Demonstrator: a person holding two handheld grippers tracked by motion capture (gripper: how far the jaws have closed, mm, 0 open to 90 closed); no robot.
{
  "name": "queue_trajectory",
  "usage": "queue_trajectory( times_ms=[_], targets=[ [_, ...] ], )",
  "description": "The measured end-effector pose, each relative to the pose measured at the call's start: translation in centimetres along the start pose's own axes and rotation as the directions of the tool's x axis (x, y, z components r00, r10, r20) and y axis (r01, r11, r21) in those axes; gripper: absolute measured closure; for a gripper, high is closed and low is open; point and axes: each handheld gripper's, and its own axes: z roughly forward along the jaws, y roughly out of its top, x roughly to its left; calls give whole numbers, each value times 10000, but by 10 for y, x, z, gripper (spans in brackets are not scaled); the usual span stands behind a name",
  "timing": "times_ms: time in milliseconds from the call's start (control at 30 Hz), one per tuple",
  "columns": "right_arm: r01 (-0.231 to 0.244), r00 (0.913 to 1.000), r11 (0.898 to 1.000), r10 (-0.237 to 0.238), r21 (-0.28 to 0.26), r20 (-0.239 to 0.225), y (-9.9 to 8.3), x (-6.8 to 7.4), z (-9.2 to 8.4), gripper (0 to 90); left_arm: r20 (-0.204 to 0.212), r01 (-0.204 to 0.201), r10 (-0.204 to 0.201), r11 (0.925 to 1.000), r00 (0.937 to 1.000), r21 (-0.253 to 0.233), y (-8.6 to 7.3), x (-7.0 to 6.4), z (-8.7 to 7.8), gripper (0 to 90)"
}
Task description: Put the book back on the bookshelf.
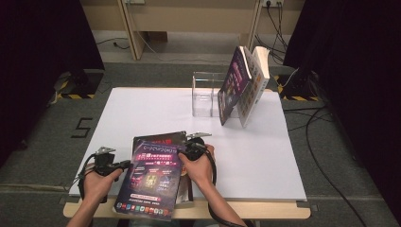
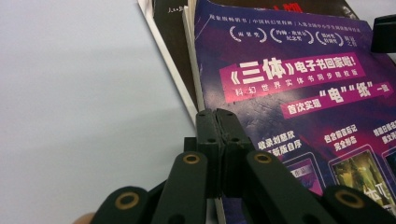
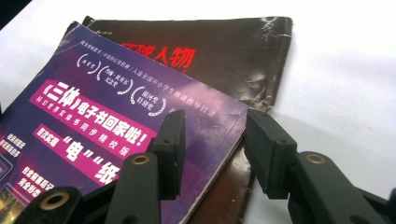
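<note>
— What have your two grippers got?

— My left gripper (image 2: 217, 122) has its jaws pressed together at the left edge of the purple magazine (image 2: 299, 93); whether a page is pinched between them I cannot tell. My right gripper (image 3: 214, 140) stands with its jaws apart, straddling that magazine's right edge, one jaw over the cover and the other beyond it, neither pad pressing

— And where does the magazine lie?

— At the near edge of the white table (image 1: 142, 109), between my hands in the high view, its lower part reaching past the table's front. It rests on top of a black magazine (image 3: 224, 51) with red lettering, which sticks out beyond it at the far end

— Anything farther off?

— A clear acrylic stand (image 1: 204, 94) sits toward the back of the table, with two books (image 1: 246, 82) leaning tilted just beside it on the right
</note>
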Motion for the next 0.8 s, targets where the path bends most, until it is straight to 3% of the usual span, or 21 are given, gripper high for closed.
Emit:
queue_trajectory(
  times_ms=[300, 467, 600, 800],
  targets=[
    [-32, 9999, 10000, 32, 15, 141, -1, -5, -2, 567, 7, 32, -32, 9999, 10000, 97, 1, -5, 1, 877],
    [-296, 9996, 9995, 296, 76, 43, -3, -9, -3, 554, -17, 62, -62, 9999, 10000, 106, 1, -8, 2, 869],
    [-778, 9969, 9966, 781, 275, -91, -3, -13, -5, 541, -27, 9, -9, 9999, 10000, 135, 1, -10, 2, 863],
    [-778, 9968, 9963, 784, 372, -157, -2, -14, -5, 542, -95, -67, 68, 9998, 9999, 200, 2, -13, 2, 854]
  ],
)
